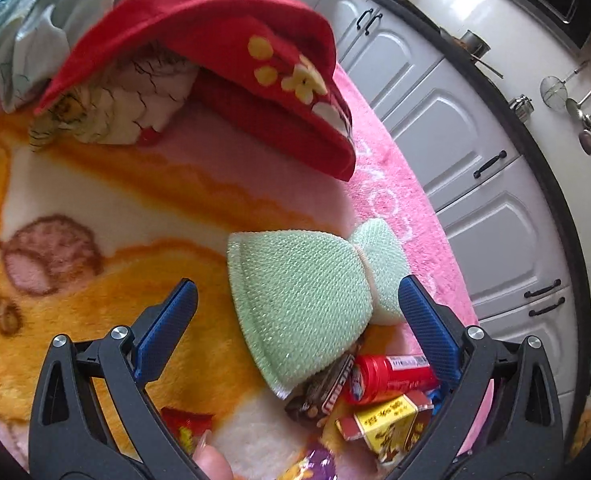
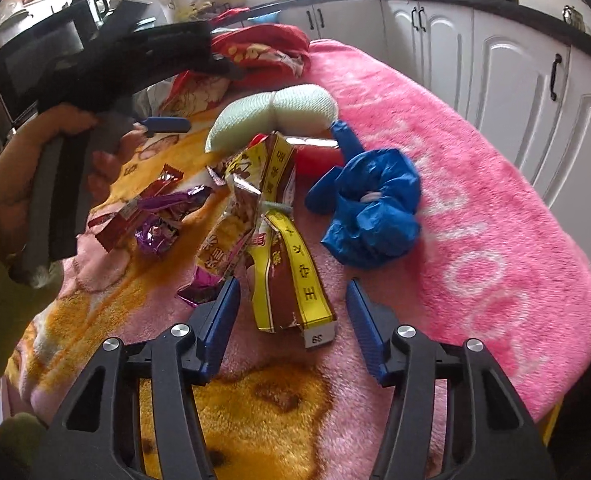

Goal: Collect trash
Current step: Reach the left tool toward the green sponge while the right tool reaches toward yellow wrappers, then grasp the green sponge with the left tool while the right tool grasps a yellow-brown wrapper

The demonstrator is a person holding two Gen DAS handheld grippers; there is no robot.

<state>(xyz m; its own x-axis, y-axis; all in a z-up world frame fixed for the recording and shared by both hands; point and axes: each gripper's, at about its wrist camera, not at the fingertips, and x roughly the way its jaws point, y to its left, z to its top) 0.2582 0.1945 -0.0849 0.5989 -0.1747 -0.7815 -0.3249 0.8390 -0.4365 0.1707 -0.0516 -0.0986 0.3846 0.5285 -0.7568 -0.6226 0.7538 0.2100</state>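
My left gripper (image 1: 297, 300) is open, its jaws on either side of a mint-green knitted sponge (image 1: 303, 300), which also shows in the right wrist view (image 2: 271, 114). A red tube (image 1: 387, 376), a red-and-yellow carton (image 1: 387, 428) and a dark wrapper (image 1: 319, 396) lie below the sponge. My right gripper (image 2: 293, 300) is open, with a torn yellow-and-brown carton (image 2: 279, 248) between its jaws. Purple and red wrappers (image 2: 155, 216) lie to its left, a crumpled blue plastic bag (image 2: 371, 208) to its right. The left gripper (image 2: 163, 125) hovers at upper left in the right wrist view.
Everything lies on a fluffy pink and orange blanket (image 2: 475, 184). A red folded cloth (image 1: 231, 52) and pale fabric (image 1: 35, 20) lie at the far end. White kitchen cabinets (image 1: 475, 140) run along the right. A microwave (image 2: 35, 64) stands at far left.
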